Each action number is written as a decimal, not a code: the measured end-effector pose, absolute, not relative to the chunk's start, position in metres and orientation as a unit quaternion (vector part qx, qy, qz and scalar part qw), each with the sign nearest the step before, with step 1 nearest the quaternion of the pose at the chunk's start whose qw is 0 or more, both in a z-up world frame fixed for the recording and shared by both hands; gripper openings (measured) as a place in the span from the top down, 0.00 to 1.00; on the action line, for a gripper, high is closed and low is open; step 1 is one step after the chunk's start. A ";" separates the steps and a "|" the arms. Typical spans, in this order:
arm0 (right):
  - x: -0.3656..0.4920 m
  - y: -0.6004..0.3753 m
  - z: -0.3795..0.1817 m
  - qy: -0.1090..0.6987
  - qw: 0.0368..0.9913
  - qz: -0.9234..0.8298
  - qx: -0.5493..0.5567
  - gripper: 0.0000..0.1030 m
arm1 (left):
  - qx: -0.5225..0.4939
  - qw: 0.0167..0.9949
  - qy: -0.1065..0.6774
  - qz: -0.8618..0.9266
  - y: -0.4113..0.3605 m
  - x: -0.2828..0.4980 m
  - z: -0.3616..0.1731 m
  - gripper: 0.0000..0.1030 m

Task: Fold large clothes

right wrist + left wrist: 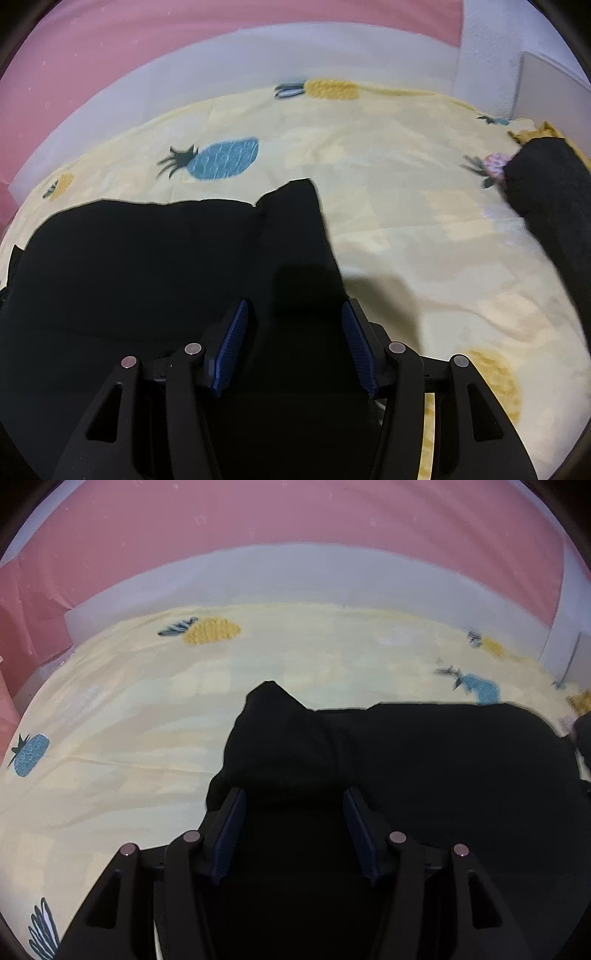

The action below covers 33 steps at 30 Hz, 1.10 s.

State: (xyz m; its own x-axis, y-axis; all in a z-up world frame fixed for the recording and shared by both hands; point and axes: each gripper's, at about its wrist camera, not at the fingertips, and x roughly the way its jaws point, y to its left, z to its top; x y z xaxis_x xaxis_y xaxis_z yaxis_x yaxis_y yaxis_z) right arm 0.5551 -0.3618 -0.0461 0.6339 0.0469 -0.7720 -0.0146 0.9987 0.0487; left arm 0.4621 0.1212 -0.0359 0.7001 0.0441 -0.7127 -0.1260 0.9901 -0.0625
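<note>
A bed (110, 709) in a pale yellow pineapple-print sheet (406, 206) carries a black garment (424, 760) lying spread across it.

One black garment (406, 768) lies spread on one yellow pineapple-print bedsheet (147, 701). Two tools work it, the left tool (293, 830) and the right tool (293, 343). One dark rolled bundle (546, 206) sits apart.

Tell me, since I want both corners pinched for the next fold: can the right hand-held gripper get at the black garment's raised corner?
Probably yes: the right hand-held gripper is open, the black garment lies between its fingers, and nothing covers the corner.
</note>
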 end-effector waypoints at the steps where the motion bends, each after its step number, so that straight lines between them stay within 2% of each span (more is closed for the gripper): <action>1: 0.547 -0.367 -0.038 0.417 0.908 0.026 0.026 0.48 | -0.063 0.923 0.379 0.038 0.125 0.454 -0.031 0.44; 7: 0.491 -0.390 -0.011 0.372 0.925 0.057 0.050 0.49 | -0.127 0.926 0.356 0.011 0.147 0.411 -0.017 0.44; 11: 0.479 -0.387 -0.030 0.387 0.918 0.075 0.048 0.49 | -0.107 0.927 0.360 0.011 0.140 0.405 -0.034 0.44; 15: 0.495 -0.399 -0.057 0.403 0.909 0.070 0.084 0.49 | -0.142 0.916 0.374 0.024 0.151 0.413 -0.060 0.28; 19: 0.496 -0.394 -0.061 0.404 0.910 0.058 0.077 0.49 | -0.134 0.917 0.374 0.037 0.149 0.410 -0.056 0.28; 24: 0.474 -0.393 -0.026 0.368 0.928 0.036 0.048 0.49 | -0.133 0.929 0.345 0.032 0.149 0.392 -0.022 0.31; 28: 0.482 -0.388 -0.009 0.350 0.934 0.054 0.052 0.49 | -0.112 0.940 0.323 0.008 0.133 0.411 0.002 0.31; 33: 0.522 -0.369 -0.024 0.390 0.919 0.046 0.025 0.50 | -0.075 0.924 0.374 0.034 0.120 0.469 -0.025 0.31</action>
